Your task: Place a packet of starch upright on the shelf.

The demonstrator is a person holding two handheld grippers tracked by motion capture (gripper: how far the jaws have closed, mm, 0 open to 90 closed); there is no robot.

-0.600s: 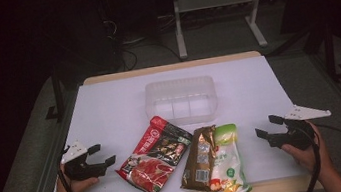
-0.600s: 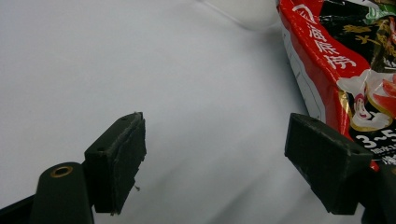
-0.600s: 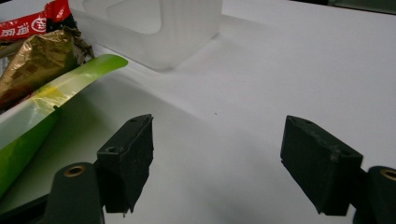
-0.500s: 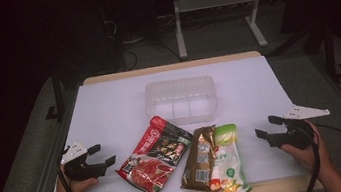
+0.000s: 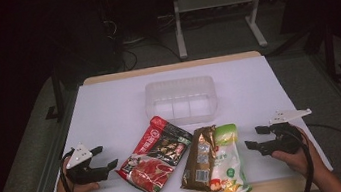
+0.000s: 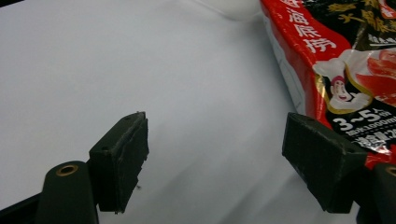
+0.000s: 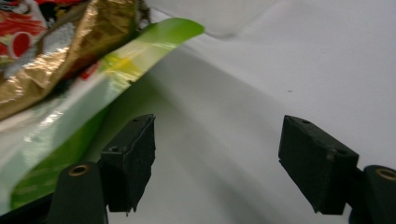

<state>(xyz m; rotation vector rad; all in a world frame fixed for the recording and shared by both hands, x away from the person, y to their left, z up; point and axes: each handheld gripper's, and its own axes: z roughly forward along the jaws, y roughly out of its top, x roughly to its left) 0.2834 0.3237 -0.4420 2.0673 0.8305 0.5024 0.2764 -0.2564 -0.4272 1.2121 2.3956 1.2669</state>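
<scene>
Nothing has shifted since the earlier frames: both my hands rest at the near edge of the bench [image 5: 109,104], and the packets lie where they lay. My left gripper [image 5: 105,157] sits low at the left, its jaws standing wide with only bare white surface between them. Just beside it to the right lies the red packet [image 5: 155,154], flat and slanted on the bench; in the left gripper view its red-and-black printed edge [image 6: 327,70] runs close along my right-hand jaw, and I cannot tell whether they touch. My right gripper [image 5: 253,137] rests at the right, jaws likewise wide and holding nothing. Near it, to its left, lie the gold-brown packet [image 5: 200,158] and the green packet [image 5: 225,161], side by side and overlapping, the green one nearer to me. In the right gripper view the green packet's edge [image 7: 116,70] lifts off the surface just beyond my left-hand jaw. Behind the packets stands a clear plastic tub [image 5: 182,100], well apart from both grippers.
</scene>
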